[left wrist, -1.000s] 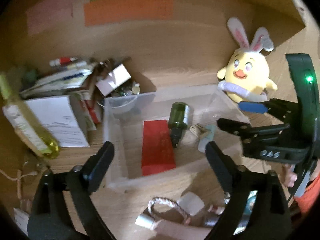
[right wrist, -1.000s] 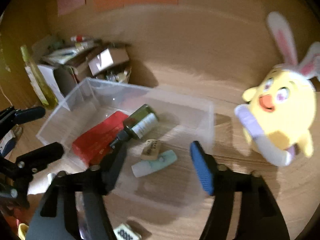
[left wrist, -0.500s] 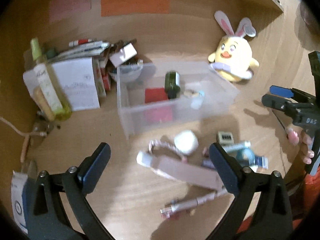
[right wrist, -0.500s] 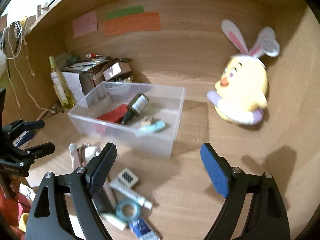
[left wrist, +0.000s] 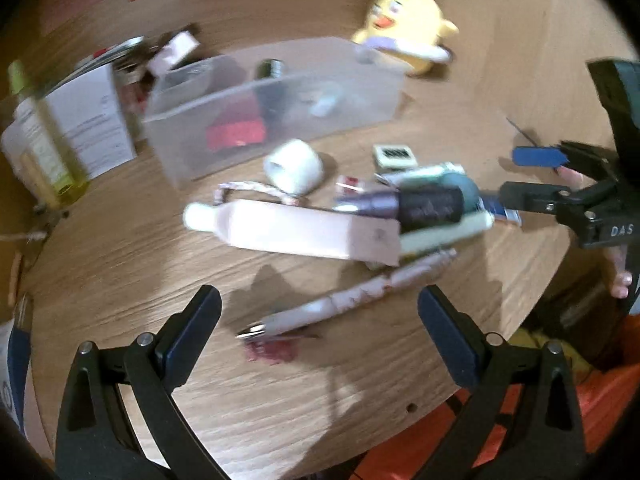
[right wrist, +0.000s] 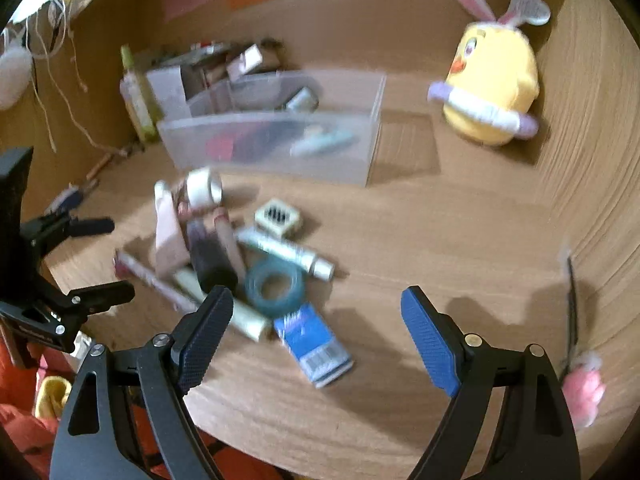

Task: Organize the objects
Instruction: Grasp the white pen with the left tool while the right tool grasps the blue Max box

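- Left tongs (left wrist: 318, 320): jaws spread wide, nothing between them, hanging over the bare front part of the wooden tabletop (left wrist: 140, 272) just short of a pale pen with a silver tip (left wrist: 344, 306).
- Right tongs (right wrist: 316, 336): jaws apart and empty, blue pad on one side — poised above the near end of the clutter, with a blue-and-white flat packet (right wrist: 314, 346) lying between and below the fingers.
- Loose clutter, one heap at mid-table: pale pink squeeze tube with white cap (left wrist: 296, 232), dark cylindrical bottle (left wrist: 430, 206), teal roll of tape (right wrist: 274, 286), white roll of tape (left wrist: 294, 166), small cream square timer (right wrist: 278, 220). Several overlap and touch; blur hides finer detail.
- Clear plastic rectangular bin (right wrist: 276, 148): behind the heap, holding a red flat box (left wrist: 236, 134), a dark green bottle (left wrist: 270, 70) and a pale teal item.
- Yellow plush chick with rabbit ears (right wrist: 494, 88): upright, right of the bin, apart from it.
- Boxes, papers and a tall yellowish bottle (left wrist: 38, 148) — stacked left of the bin.
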### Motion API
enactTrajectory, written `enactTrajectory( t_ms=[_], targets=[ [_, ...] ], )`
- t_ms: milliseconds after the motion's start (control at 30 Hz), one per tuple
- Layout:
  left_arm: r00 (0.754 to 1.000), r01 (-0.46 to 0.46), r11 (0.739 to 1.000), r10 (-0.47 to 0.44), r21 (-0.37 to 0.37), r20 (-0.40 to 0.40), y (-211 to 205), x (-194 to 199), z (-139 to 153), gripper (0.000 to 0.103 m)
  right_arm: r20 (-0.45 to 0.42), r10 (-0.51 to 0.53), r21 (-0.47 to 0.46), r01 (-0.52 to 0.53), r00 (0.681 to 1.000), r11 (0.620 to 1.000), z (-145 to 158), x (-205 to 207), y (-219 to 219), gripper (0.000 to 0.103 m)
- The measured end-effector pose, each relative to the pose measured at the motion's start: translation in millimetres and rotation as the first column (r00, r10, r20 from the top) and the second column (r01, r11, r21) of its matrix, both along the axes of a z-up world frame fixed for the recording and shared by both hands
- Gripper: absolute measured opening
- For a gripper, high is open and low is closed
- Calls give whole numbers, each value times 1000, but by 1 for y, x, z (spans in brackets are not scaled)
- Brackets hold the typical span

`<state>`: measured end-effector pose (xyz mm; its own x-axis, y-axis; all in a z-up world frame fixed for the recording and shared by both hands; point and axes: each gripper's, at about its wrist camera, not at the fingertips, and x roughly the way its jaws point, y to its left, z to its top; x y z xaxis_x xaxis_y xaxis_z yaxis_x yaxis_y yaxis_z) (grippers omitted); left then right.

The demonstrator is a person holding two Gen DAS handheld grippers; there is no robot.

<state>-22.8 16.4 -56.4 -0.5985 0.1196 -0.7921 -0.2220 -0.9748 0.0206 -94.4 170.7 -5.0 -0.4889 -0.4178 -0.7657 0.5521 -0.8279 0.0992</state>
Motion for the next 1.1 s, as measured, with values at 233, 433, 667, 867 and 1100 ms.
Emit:
enactTrajectory(
  t_ms=[233, 433, 667, 867, 1100],
  targets=[
    [995, 95, 995, -94, -29, 27, 9, -17, -14, 94, 41, -10, 9, 10, 999, 1000, -18, -1, 6, 83],
    [992, 117, 993, -118, 26, 37, -6, -26, -12, 71, 30, -19, 11, 19, 999, 1000, -18, -2, 9, 59],
    [995, 84, 995, -86, 56, 48, -20, -35, -7, 44, 21, -37, 14, 37, 999, 999, -17, -6, 15, 41],
    [991, 121, 993, -121, 2, 61, -5, -41, -5, 29, 19, -43, 7, 43, 999, 999, -16, -7, 17, 28],
    [970, 231, 973, -228, -27, 88, 17, -59, -5, 29, 9, -36, 12, 36, 999, 999, -18, -3, 13, 28]
  ],
)
